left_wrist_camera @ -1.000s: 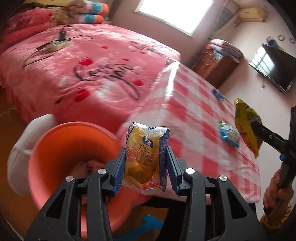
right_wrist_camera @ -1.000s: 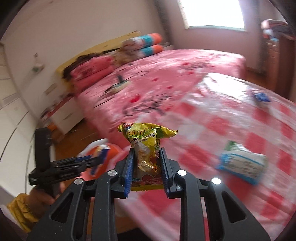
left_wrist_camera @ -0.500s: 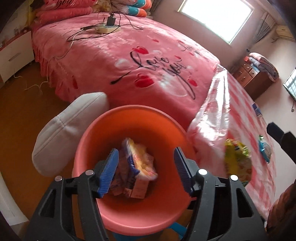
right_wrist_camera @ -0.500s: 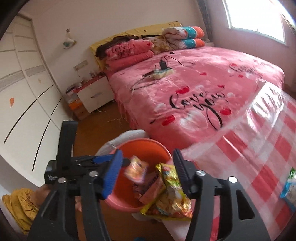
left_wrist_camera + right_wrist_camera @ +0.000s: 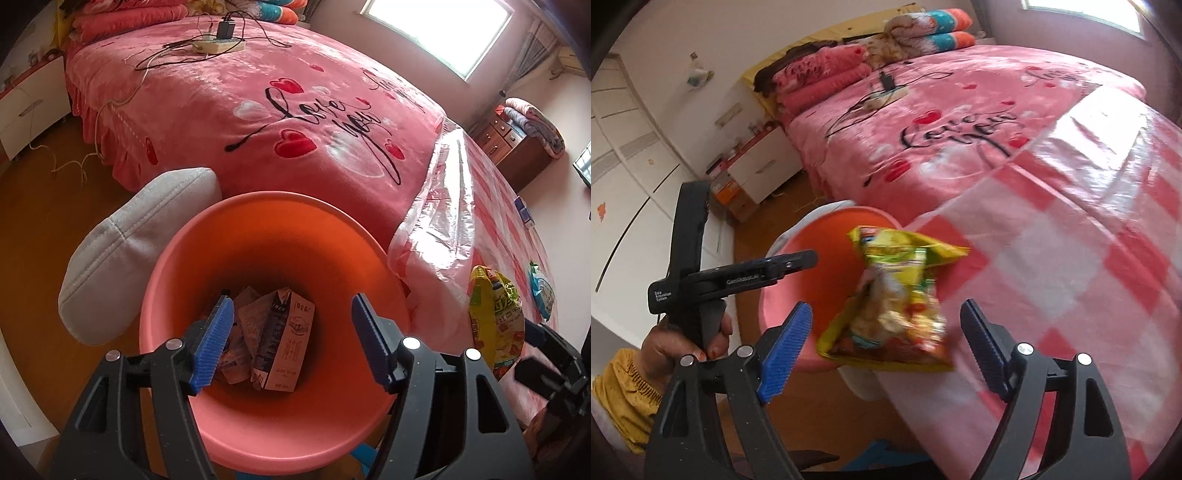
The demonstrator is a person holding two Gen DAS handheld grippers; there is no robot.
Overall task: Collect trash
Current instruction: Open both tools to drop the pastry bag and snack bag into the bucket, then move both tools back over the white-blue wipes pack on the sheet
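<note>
Left wrist view: left gripper [image 5: 291,338] hangs over the mouth of the orange bin [image 5: 258,206], pointing down into it, a placement that reads as a drop position. Its jaws have just been opening and stand released, nothing between the blue pads. At the bin's bottom lie crumpled wrappers and a flattened carton [image 5: 282,345], printed pale with a dark side panel. Far right, a yellow snack bag [image 5: 495,317] shows edge-on beside the checked tablecloth [image 5: 491,221], past the bin's rim. A grey cushion [image 5: 136,254] sits at the bin's left.

Right wrist view: right gripper [image 5: 886,345] aims at the bin's near-right rim, close to the table corner. Its jaws have just been opening and are spread wide; the snack bag [image 5: 897,302] is between them but touches neither pad, apparently loose in the air. Bag: glossy yellow-green, crumpled, food picture, blurred. It looks partly over the bin [image 5: 820,273], partly over the cloth; landing uncertain.
</note>
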